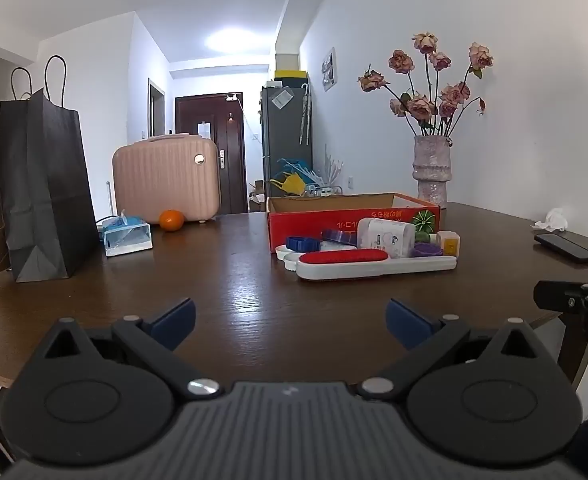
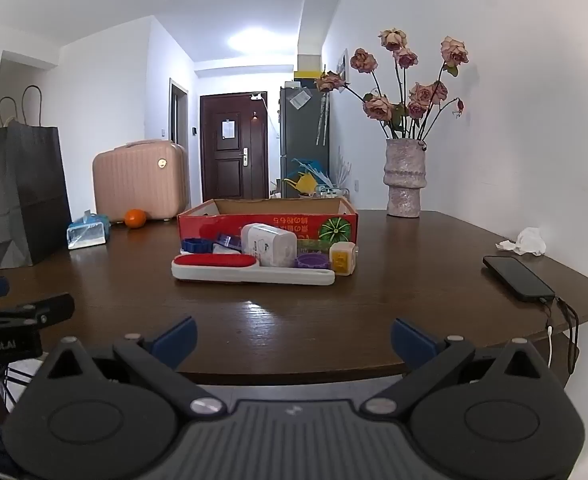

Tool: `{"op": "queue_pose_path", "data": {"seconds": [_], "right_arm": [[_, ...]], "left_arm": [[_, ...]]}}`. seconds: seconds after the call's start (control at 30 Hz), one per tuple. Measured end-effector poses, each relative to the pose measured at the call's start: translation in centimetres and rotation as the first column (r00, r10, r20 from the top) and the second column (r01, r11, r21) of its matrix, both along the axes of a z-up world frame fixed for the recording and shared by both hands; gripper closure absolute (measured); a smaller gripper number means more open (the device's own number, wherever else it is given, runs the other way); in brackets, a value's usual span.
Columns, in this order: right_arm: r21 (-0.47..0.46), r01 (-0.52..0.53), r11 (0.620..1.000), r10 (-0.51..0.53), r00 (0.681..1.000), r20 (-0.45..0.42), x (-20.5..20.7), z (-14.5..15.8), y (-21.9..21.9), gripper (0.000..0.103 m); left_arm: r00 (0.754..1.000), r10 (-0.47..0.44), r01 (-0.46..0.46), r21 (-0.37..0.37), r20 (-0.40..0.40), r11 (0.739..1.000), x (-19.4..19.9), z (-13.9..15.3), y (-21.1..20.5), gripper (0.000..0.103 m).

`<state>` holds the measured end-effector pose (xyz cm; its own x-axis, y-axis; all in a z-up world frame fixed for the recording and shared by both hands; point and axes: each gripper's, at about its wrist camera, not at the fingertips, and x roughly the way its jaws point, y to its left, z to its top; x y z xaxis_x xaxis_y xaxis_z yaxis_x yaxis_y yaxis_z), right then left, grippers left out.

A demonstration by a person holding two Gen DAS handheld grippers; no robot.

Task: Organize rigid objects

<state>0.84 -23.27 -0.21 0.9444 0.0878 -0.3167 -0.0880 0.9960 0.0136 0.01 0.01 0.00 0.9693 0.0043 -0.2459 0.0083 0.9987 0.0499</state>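
Left claw spread wide, nothing between its blue pads, hanging over the near part of the tabletop. Right claw also wide apart and empty, at the near tabletop edge. Each claw shows at the other's side edge.

Ahead of the left claw and a bit right, well apart: cluster of small items. Nearest is a white tray with a red pad on top. Behind it a blue ring, white box, purple ring, yellow cube. Red carton sits just behind the cluster, open top. From the right claw the same cluster lies ahead, slightly left.

Further out left of both claws: tissue pack, orange, pink case, black bag. Right of the claws: phone with a cable at the tabletop edge, crumpled tissue, vase of dried roses at the far corner by the wall.

Beyond the tabletop: dark door, grey fridge.
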Motion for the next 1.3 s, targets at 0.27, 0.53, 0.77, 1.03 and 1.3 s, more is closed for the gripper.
{"op": "queue_pose_path", "data": {"seconds": [0.27, 0.53, 0.77, 1.03, 1.3], "right_arm": [[-0.007, 0.002, 1.000, -0.002, 1.000, 0.005, 0.0, 0.0, 0.0, 0.000], [-0.008, -0.015, 1.000, 0.015, 1.000, 0.016, -0.1, 0.1, 0.1, 0.000], [-0.001, -0.003, 1.000, 0.003, 1.000, 0.009, 0.2, -0.2, -0.3, 0.000], [0.002, 0.000, 1.000, 0.000, 1.000, 0.013, 0.2, -0.1, -0.2, 0.000], [0.003, 0.001, 1.000, -0.001, 1.000, 0.015, 0.3, 0.0, -0.2, 0.000]], "left_arm": [[1.000, 0.003, -0.003, 0.002, 0.011, 1.000, 0.0, 0.0, 0.1, 0.000], [1.000, 0.002, -0.002, 0.003, 0.020, 1.000, -0.1, 0.4, 0.7, 0.000], [1.000, 0.007, -0.007, 0.010, 0.028, 1.000, -0.6, 0.2, 0.0, 0.000], [0.999, 0.003, -0.003, 0.016, 0.032, 1.000, -0.4, 0.2, -0.1, 0.000], [1.000, 0.002, -0.002, 0.015, 0.030, 1.000, -0.2, 0.2, 0.0, 0.000]]}}
